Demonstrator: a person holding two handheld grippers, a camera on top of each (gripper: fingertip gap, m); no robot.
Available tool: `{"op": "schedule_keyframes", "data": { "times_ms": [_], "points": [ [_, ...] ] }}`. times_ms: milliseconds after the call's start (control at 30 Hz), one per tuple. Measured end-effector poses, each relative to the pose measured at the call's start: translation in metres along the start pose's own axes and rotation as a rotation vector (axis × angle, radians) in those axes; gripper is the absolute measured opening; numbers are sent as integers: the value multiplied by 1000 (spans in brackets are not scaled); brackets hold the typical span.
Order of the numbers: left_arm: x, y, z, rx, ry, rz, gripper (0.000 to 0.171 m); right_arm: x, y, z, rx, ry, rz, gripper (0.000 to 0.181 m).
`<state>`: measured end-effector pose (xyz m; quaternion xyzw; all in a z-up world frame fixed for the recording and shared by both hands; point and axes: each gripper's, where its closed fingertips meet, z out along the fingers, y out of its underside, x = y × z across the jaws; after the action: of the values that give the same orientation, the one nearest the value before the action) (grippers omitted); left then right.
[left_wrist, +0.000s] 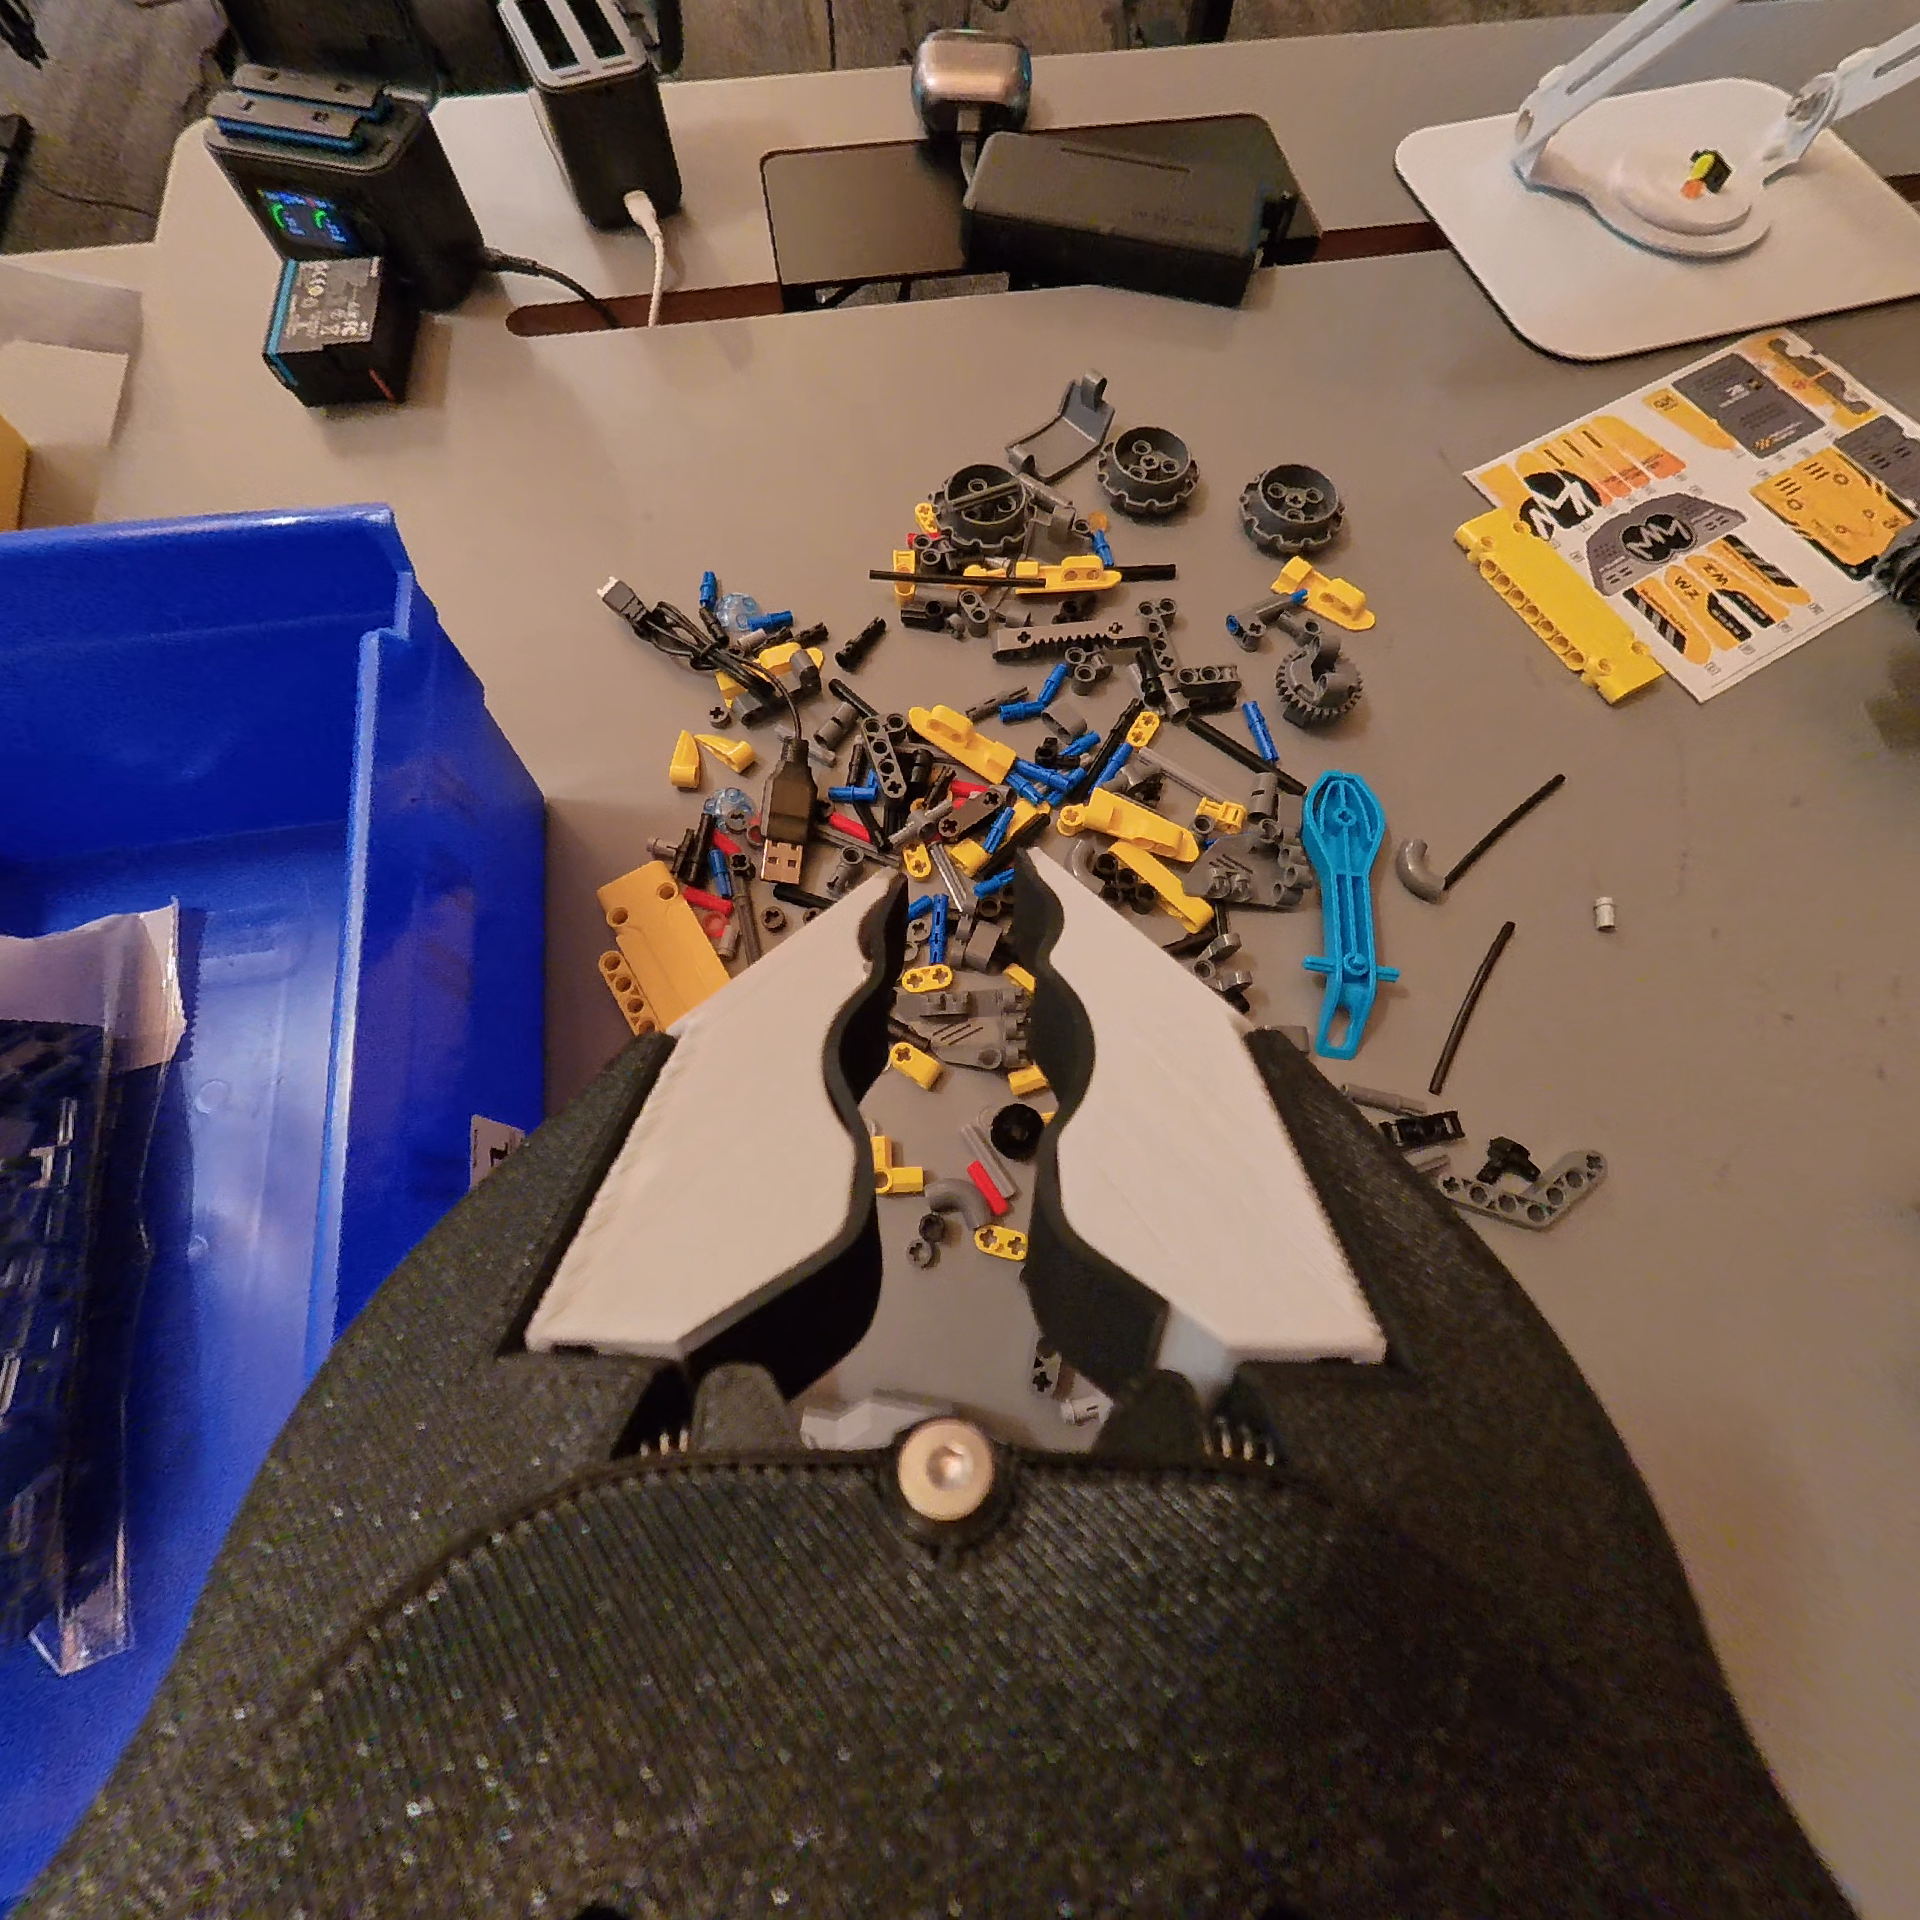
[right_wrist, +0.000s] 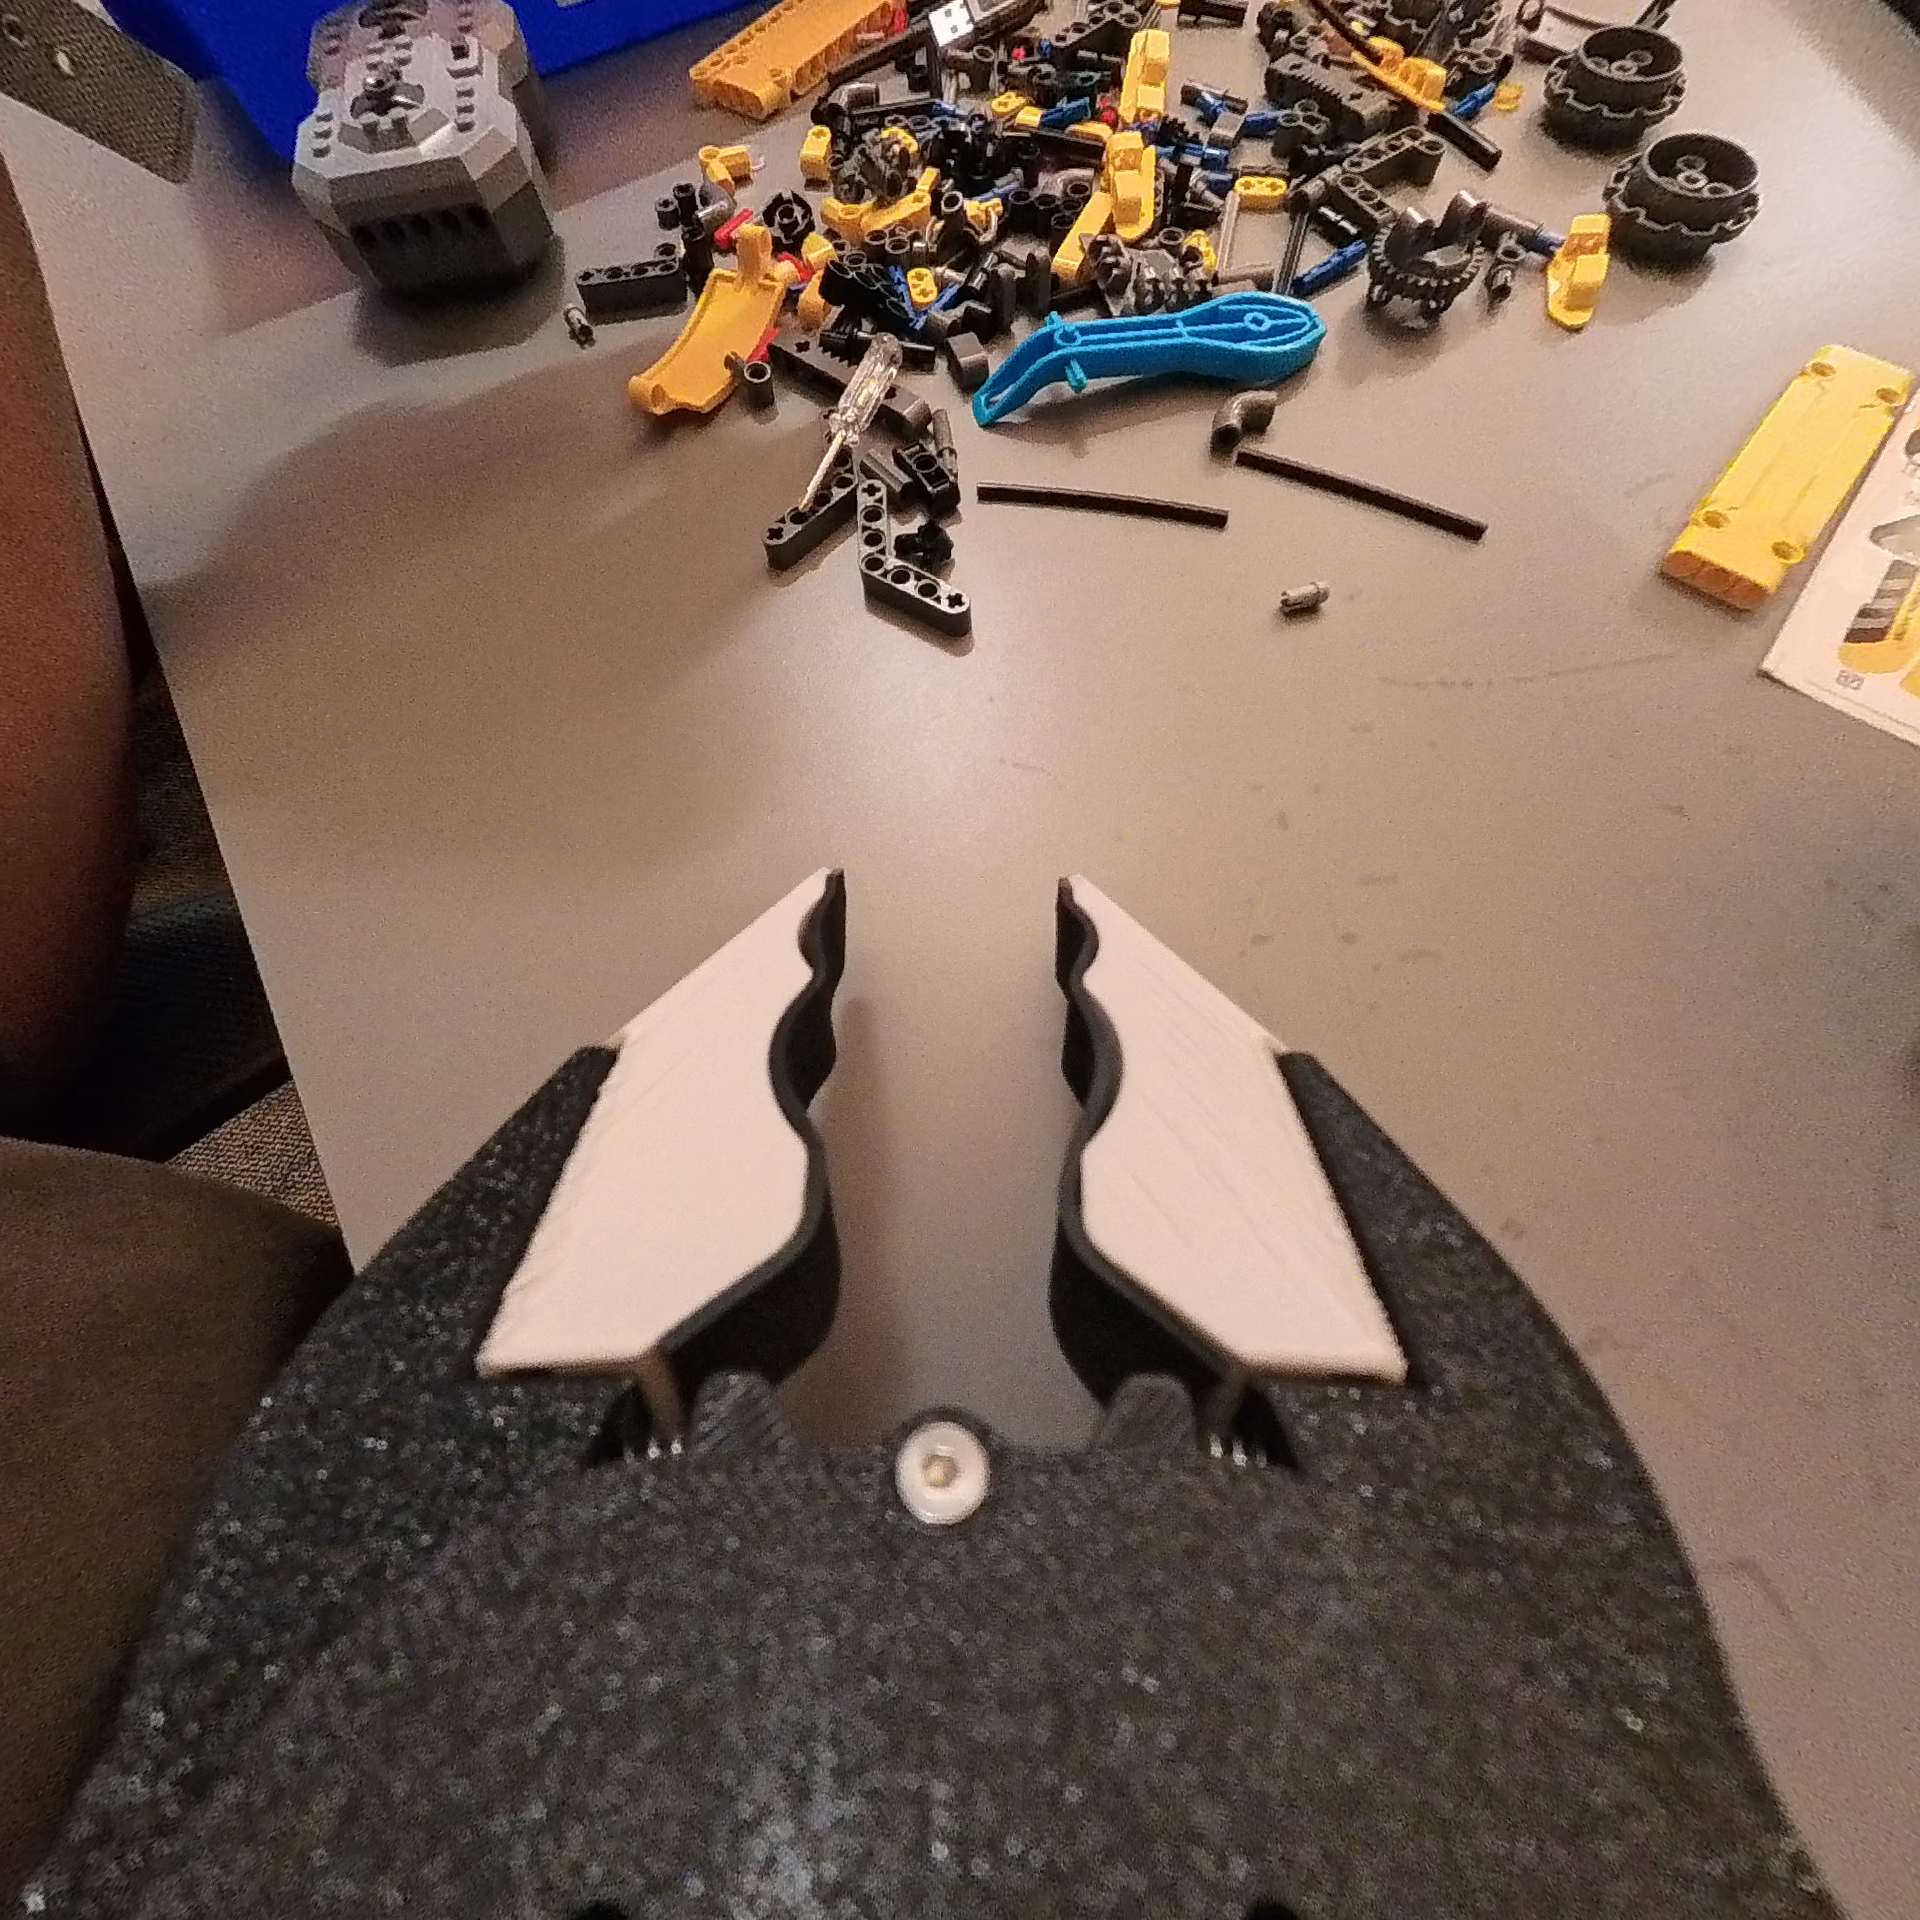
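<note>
left tool (left_wrist: 956, 883) hangs parted and empty over the near edge of the parts pile (left_wrist: 1039, 748) mid-desk (left_wrist: 1558, 1143), beside the blue bin (left_wrist: 260, 779); right tool (right_wrist: 951, 894), parted and empty, sits over bare desk toward its near edge.

Loose parts on grey counter (left_wrist: 623, 447).
Blue bin (left_wrist: 260, 779) left; sticker sheet (left_wrist: 1704, 520) far right; blue tool (left_wrist: 1345, 894) beside brick pile (left_wrist: 1039, 748).
</note>
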<state>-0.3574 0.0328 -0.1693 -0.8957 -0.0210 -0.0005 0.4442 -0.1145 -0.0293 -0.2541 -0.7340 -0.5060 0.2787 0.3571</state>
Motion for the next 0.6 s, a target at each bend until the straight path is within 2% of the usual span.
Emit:
{"op": "schedule_keyframes", "data": {
  "times_ms": [233,400,600],
  "points": [
    [2,0,2,-1,8,8,21,1,-6,-4,30,3,-30,38],
    [5,-2,4,11,27,5,24,20,-37,-8,89,46,-104,34],
    [0,-1,6,7,4,14,29,23,-86,5,184,-95,-36,27]
  ]
}}
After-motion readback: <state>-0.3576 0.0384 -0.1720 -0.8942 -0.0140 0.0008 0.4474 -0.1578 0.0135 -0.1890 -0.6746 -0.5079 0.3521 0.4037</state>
